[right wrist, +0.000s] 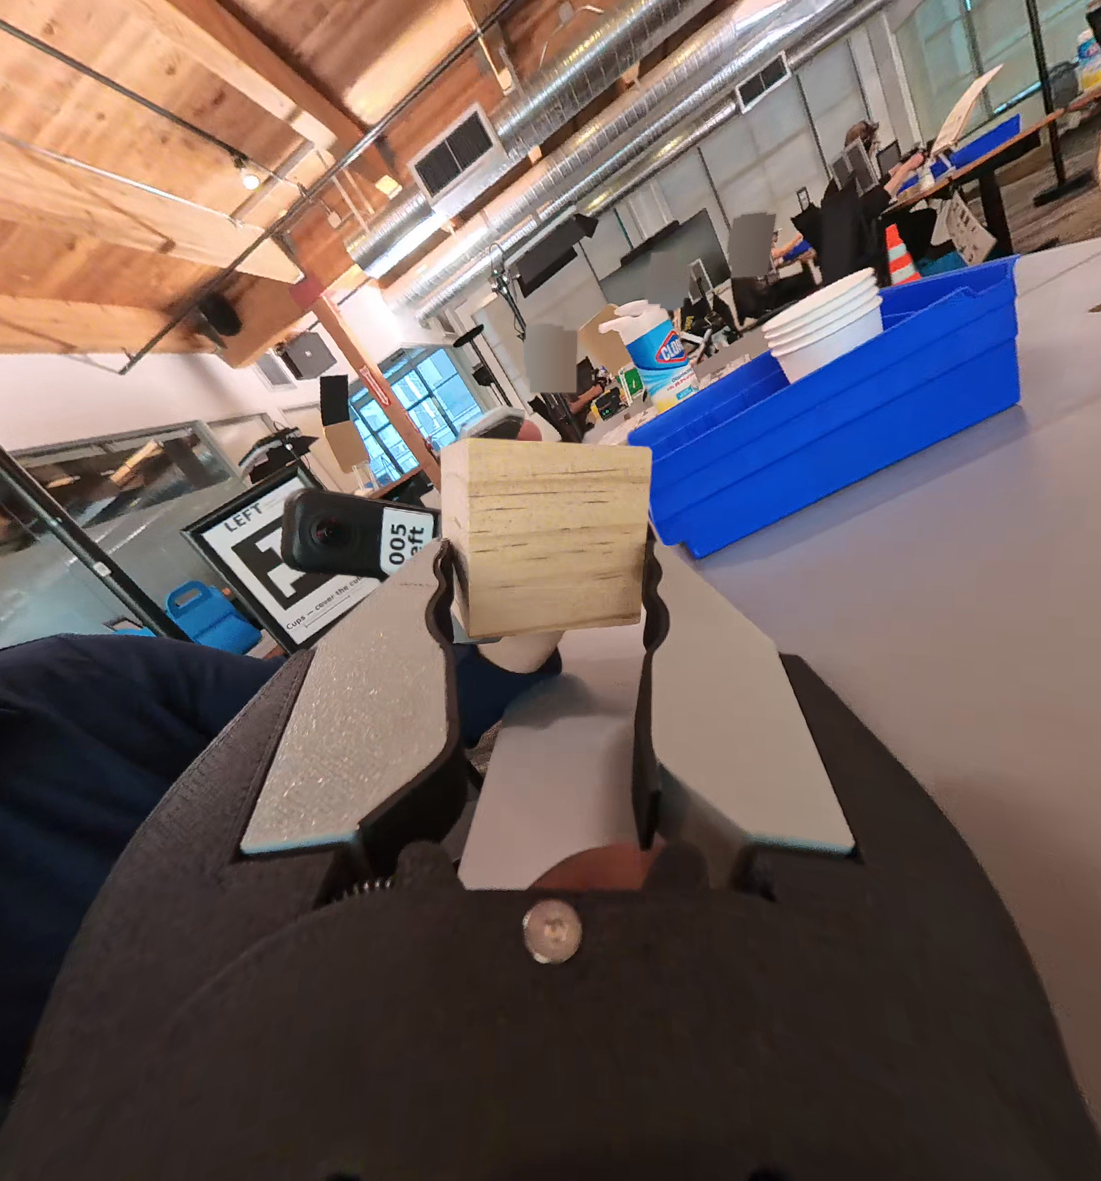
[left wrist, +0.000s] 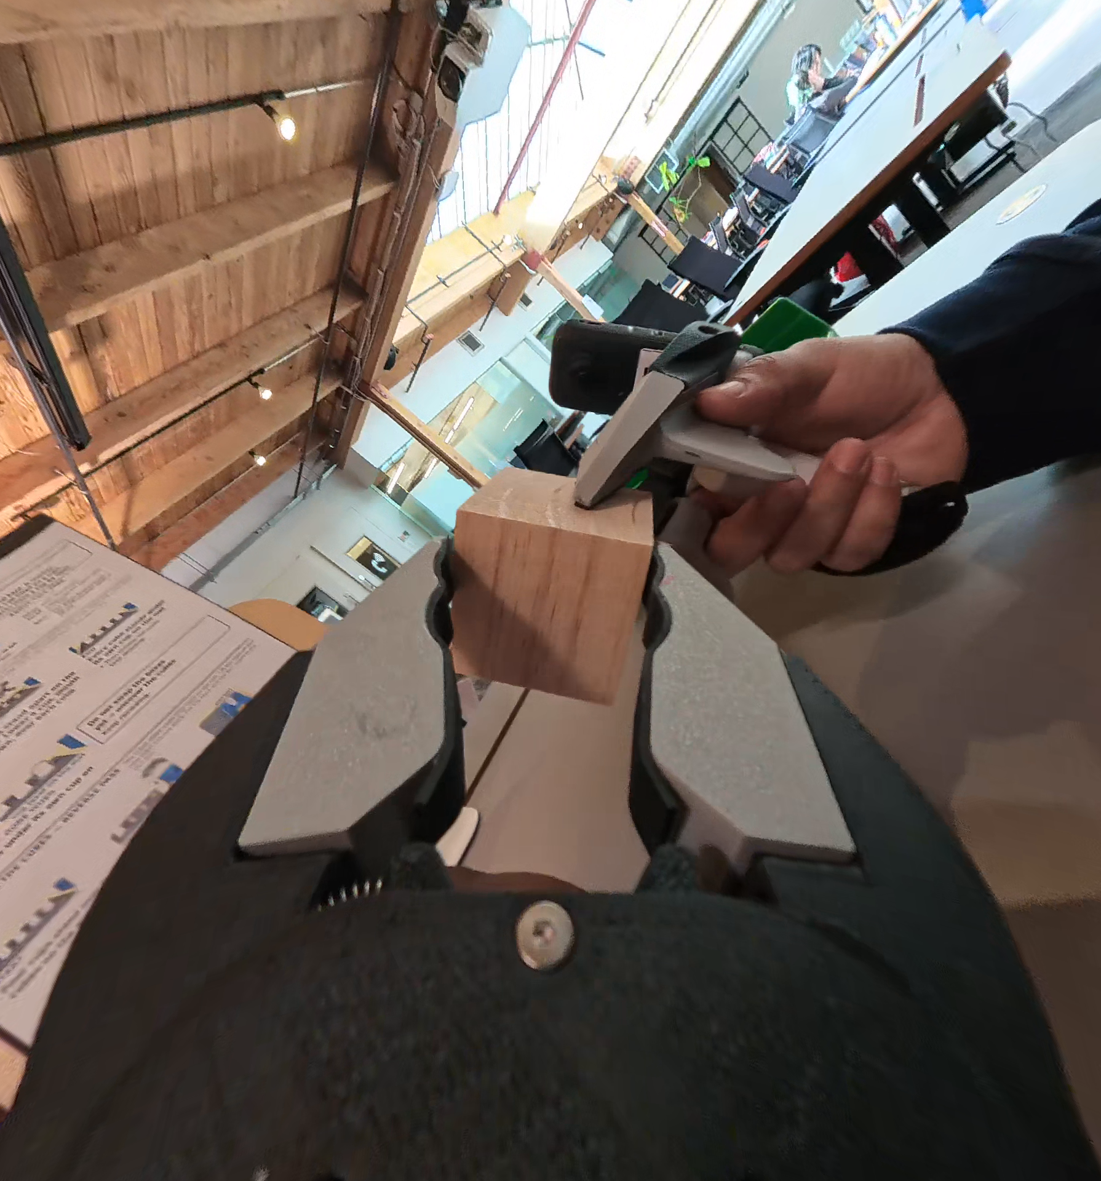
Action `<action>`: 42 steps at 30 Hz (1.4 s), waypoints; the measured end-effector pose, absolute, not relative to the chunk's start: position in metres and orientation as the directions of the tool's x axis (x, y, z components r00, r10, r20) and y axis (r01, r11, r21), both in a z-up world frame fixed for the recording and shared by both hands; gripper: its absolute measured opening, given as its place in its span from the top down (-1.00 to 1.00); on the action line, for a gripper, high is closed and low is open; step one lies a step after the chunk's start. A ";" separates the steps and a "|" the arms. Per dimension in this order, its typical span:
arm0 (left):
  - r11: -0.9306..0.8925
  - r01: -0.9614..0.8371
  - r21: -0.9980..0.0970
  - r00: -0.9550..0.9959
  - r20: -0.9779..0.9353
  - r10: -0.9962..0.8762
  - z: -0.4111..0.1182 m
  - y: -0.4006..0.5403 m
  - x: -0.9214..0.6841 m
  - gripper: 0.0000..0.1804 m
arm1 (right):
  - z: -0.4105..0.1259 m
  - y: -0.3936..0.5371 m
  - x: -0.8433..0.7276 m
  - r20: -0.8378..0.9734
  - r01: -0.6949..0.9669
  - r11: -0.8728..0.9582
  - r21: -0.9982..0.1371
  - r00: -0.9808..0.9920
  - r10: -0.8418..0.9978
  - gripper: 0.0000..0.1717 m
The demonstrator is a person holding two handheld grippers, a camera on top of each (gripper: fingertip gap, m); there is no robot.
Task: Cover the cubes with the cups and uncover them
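One wooden cube (left wrist: 551,607) is held off the grey table (left wrist: 982,703) by both grippers at once. My left gripper (left wrist: 551,575) is shut on it, with both pads pressed on its side faces. In the left wrist view a finger (left wrist: 624,441) of the right gripper rests on the cube's top face, and a hand (left wrist: 855,447) holds that gripper. In the right wrist view my right gripper (right wrist: 551,575) is shut on the same cube (right wrist: 545,543), pads against its left and right faces. The left gripper's camera (right wrist: 343,533) shows just behind it. A stack of white cups (right wrist: 823,332) stands in a blue bin (right wrist: 855,409).
The blue bin sits on the table (right wrist: 918,703) at the right. A wipes canister (right wrist: 660,358) stands behind it. A printed instruction sheet (left wrist: 75,735) lies to the left and a framed sign (right wrist: 247,575) stands at the far left. People sit at desks far off.
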State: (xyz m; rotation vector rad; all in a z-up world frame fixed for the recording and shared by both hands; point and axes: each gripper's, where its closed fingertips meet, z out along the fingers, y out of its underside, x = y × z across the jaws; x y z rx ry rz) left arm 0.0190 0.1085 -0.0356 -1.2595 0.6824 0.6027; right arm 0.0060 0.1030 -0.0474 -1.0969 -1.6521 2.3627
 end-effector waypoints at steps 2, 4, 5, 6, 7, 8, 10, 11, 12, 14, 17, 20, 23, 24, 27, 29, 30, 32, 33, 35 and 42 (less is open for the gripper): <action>0.176 -0.728 -0.663 0.678 -0.735 0.032 -0.042 0.111 0.013 0.34 | -0.053 0.106 0.001 -0.509 0.337 -0.408 -0.848 -0.730 0.456 0.35; 0.145 -0.702 -0.697 0.707 -0.706 0.033 -0.054 0.112 0.004 0.34 | -0.062 0.109 -0.005 -0.473 0.319 -0.359 -0.877 -0.699 0.536 0.35; 0.118 -0.694 -0.711 0.718 -0.696 0.030 -0.063 0.113 -0.001 0.34 | -0.068 0.111 -0.010 -0.450 0.315 -0.322 -0.893 -0.676 0.584 0.35; 0.083 -0.688 -0.721 0.724 -0.689 0.017 -0.073 0.114 -0.006 0.34 | -0.074 0.114 -0.013 -0.422 0.316 -0.281 -0.906 -0.648 0.634 0.35; 0.057 -0.688 -0.723 0.725 -0.689 0.013 -0.079 0.113 -0.010 0.36 | -0.080 0.120 -0.018 -0.391 0.313 -0.244 -0.918 -0.611 0.688 0.35; 0.058 -0.687 -0.724 0.726 -0.687 0.022 -0.079 0.111 -0.012 0.37 | -0.085 0.129 -0.022 -0.358 0.310 -0.210 -0.927 -0.564 0.744 0.35; 0.070 -0.634 -0.770 0.773 -0.633 0.034 -0.077 0.108 -0.019 0.38 | -0.094 0.154 -0.028 -0.259 0.311 -0.121 -0.943 -0.453 0.853 0.35; 0.056 -0.596 -0.801 0.803 -0.595 0.035 -0.076 0.108 -0.024 0.38 | -0.100 0.168 -0.029 -0.178 0.319 -0.047 -0.947 -0.396 0.901 0.35; 0.037 -0.556 -0.831 0.831 -0.554 0.037 -0.077 0.110 -0.030 0.37 | -0.105 0.182 -0.028 -0.092 0.337 0.034 -0.941 -0.350 0.932 0.35; -0.013 -0.491 -0.871 0.869 -0.491 0.062 -0.082 0.113 -0.044 0.40 | -0.115 0.205 -0.024 0.082 0.387 0.194 -0.902 -0.288 0.954 0.35; -0.116 -0.417 -0.901 0.898 -0.429 0.097 -0.099 0.120 -0.063 0.40 | -0.134 0.215 -0.013 0.204 0.464 0.341 -0.818 -0.319 0.925 0.35; -0.204 -0.350 -0.914 0.916 -0.380 0.131 -0.116 0.125 -0.078 0.41 | -0.155 0.217 -0.010 0.184 0.545 0.353 -0.761 -0.339 0.922 0.35; -0.263 -0.329 -0.907 0.913 -0.377 0.157 -0.126 0.125 -0.087 0.41 | -0.161 0.224 -0.012 0.241 0.558 0.385 -0.736 -0.315 0.918 0.38; -0.270 -0.320 -0.908 0.913 -0.372 0.169 -0.126 0.125 -0.090 0.43 | -0.161 0.226 -0.012 0.257 0.557 0.390 -0.733 -0.305 0.917 0.38; -0.293 -0.281 -0.914 0.920 -0.344 0.188 -0.129 0.123 -0.095 0.45 | -0.152 0.229 -0.012 0.279 0.527 0.396 -0.752 -0.290 0.916 0.43; -0.303 -0.254 -0.919 0.926 -0.321 0.197 -0.130 0.123 -0.098 0.46 | -0.137 0.221 -0.010 0.246 0.463 0.372 -0.805 -0.309 0.919 0.48; -0.304 -0.244 -0.921 0.930 -0.311 0.194 -0.131 0.122 -0.098 0.46 | -0.130 0.218 -0.009 0.227 0.435 0.353 -0.829 -0.314 0.922 0.52; -0.306 -0.233 -0.923 0.933 -0.301 0.198 -0.131 0.122 -0.100 0.46 | -0.123 0.210 -0.006 0.185 0.403 0.323 -0.856 -0.344 0.920 0.59; -0.311 -0.230 -0.922 0.933 -0.300 0.200 -0.132 0.122 -0.100 0.46 | -0.122 0.201 -0.003 0.156 0.396 0.318 -0.861 -0.389 0.908 0.66; -0.322 -0.232 -0.918 0.932 -0.305 0.197 -0.134 0.122 -0.100 0.46 | -0.130 0.181 0.005 0.106 0.410 0.335 -0.849 -0.488 0.866 0.71; -0.356 -0.256 -0.899 0.920 -0.339 0.196 -0.138 0.122 -0.101 0.46 | -0.172 0.197 0.011 0.146 0.576 0.416 -0.704 -0.455 0.878 0.78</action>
